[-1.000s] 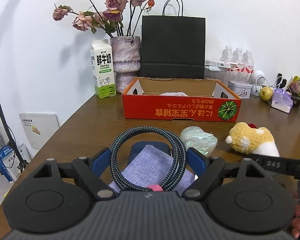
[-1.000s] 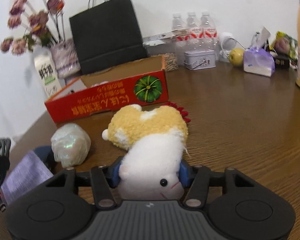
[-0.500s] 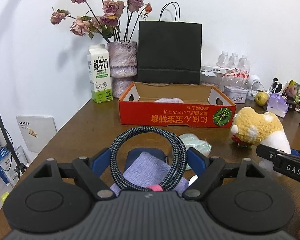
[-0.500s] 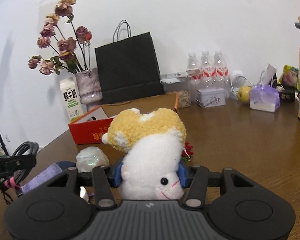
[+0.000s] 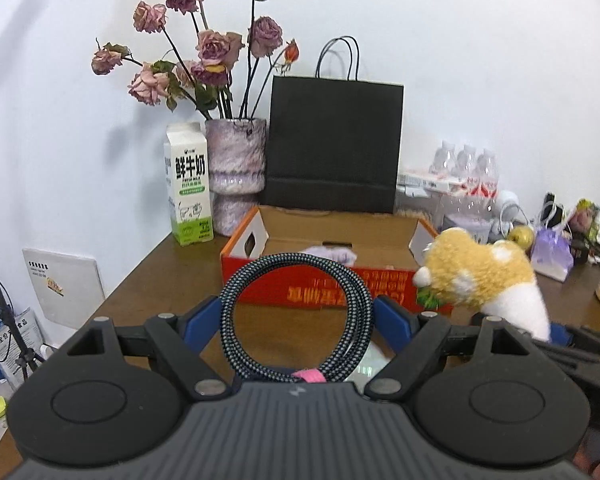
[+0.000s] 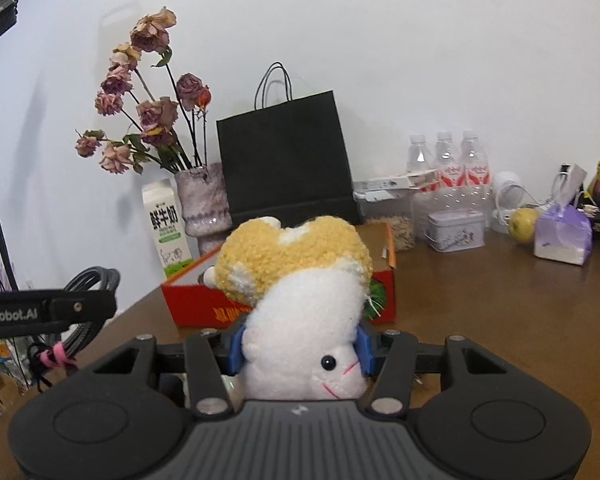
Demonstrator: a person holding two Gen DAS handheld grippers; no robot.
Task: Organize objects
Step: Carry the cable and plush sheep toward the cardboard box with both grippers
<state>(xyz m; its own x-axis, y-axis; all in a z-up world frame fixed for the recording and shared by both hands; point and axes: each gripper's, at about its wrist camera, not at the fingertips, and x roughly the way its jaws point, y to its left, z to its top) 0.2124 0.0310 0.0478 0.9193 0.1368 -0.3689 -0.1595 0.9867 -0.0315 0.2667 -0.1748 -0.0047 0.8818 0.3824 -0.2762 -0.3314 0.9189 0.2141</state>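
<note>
My left gripper (image 5: 298, 320) is shut on a coiled black-and-white braided cable (image 5: 296, 261) with a pink tie, held upright above the table. My right gripper (image 6: 300, 348) is shut on a yellow and white plush toy (image 6: 300, 320), its blue pads pressed into the white body. The plush (image 5: 476, 276) also shows at the right of the left wrist view. Ahead stands an open red cardboard box (image 5: 324, 292) with a pale lavender item (image 5: 334, 254) inside. In the right wrist view the box (image 6: 204, 306) sits just behind the plush, and the cable (image 6: 88, 320) hangs at the left.
Behind the box stand a milk carton (image 5: 189, 188), a vase of dried roses (image 5: 236, 172) and a black paper bag (image 5: 334, 148). Water bottles (image 6: 446, 160), a tin (image 6: 456, 229), an apple (image 6: 522, 220) and a purple pouch (image 6: 562, 236) line the back right. Brown table (image 6: 500, 312).
Both grippers have risen, carrying the cable and the plush up off the table. The purple cloth and the pale shiny bag have dropped almost out of view.
</note>
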